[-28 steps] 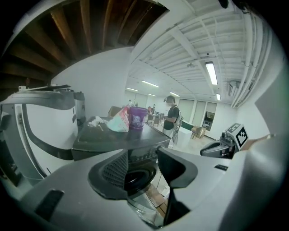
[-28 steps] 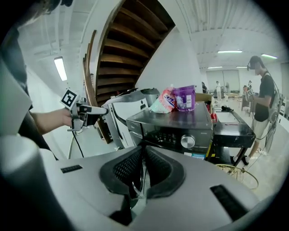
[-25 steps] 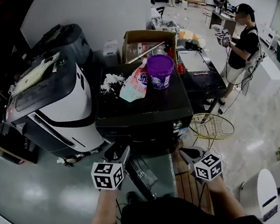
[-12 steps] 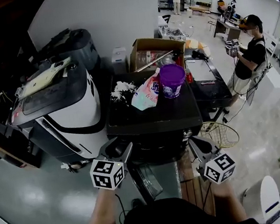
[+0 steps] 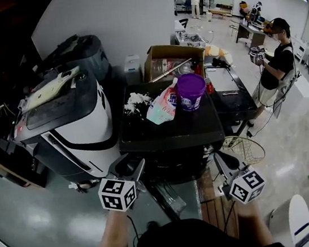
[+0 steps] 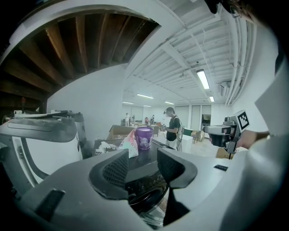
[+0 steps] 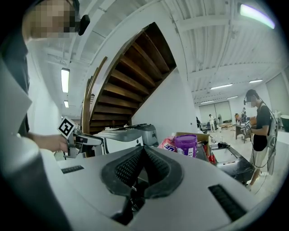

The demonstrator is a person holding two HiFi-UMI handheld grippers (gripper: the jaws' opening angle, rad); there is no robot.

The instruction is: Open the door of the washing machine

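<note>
Both hands came up a bit, left gripper (image 5: pixel 133 166) half open, right gripper (image 5: pixel 220 160) shut, both holding nothing, and the washing machine (image 5: pixel 169 126) door (image 5: pixel 166 196) looks open already.

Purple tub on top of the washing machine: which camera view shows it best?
The head view: the purple tub shows whole from above, standing on the washing machine beside a pink bag. Both gripper views show it only side-on, small and far off, with the bag at its left.
</note>
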